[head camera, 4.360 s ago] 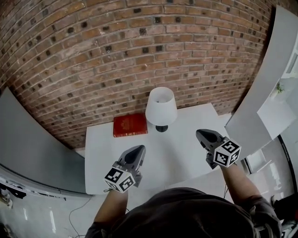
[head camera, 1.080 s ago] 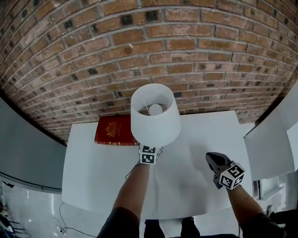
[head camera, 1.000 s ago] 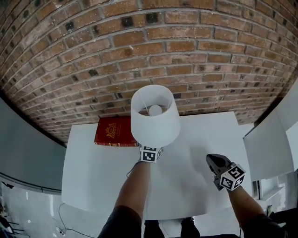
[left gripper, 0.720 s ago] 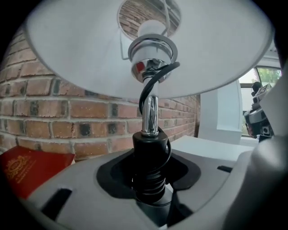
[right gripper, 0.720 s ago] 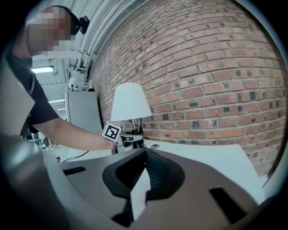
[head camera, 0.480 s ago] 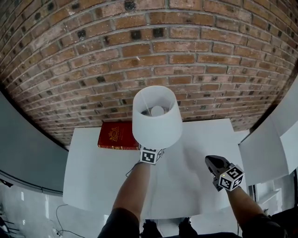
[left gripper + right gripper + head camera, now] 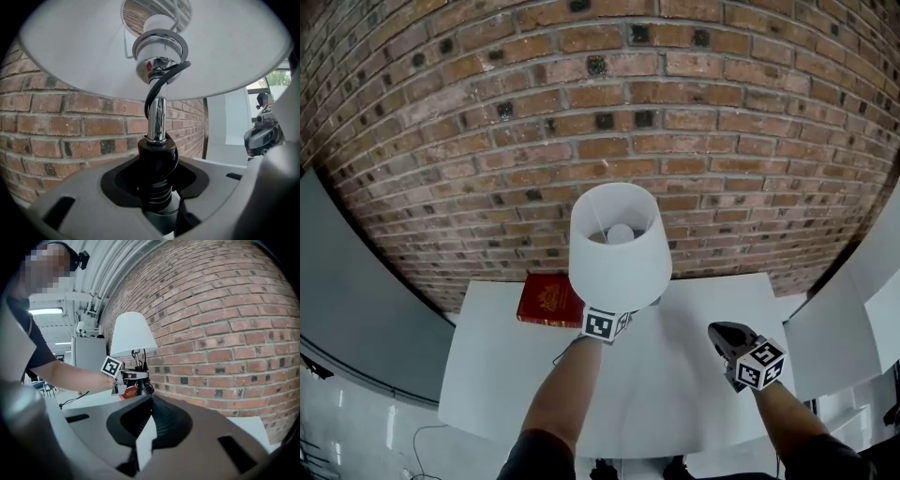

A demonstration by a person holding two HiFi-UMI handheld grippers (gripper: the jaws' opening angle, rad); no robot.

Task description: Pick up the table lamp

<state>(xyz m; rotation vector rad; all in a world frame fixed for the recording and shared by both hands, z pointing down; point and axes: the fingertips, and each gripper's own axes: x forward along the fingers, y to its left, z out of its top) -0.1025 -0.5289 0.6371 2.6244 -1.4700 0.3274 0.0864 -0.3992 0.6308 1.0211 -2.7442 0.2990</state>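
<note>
Above one table (image 7: 698, 417), one lamp (image 7: 619, 253)

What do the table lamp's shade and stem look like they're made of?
Table lamp: shade looks like matte white fabric or plastic; its surface is even and unshiny. Stem looks like polished chrome metal, with mirror-like reflections. Its black neck looks matte, plastic or rubber.

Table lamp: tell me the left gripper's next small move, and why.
Probably lift a little higher, straight up: the left gripper clamps the table lamp low on its black stem, beneath the wide shade, so tilting could make it swing.
</note>
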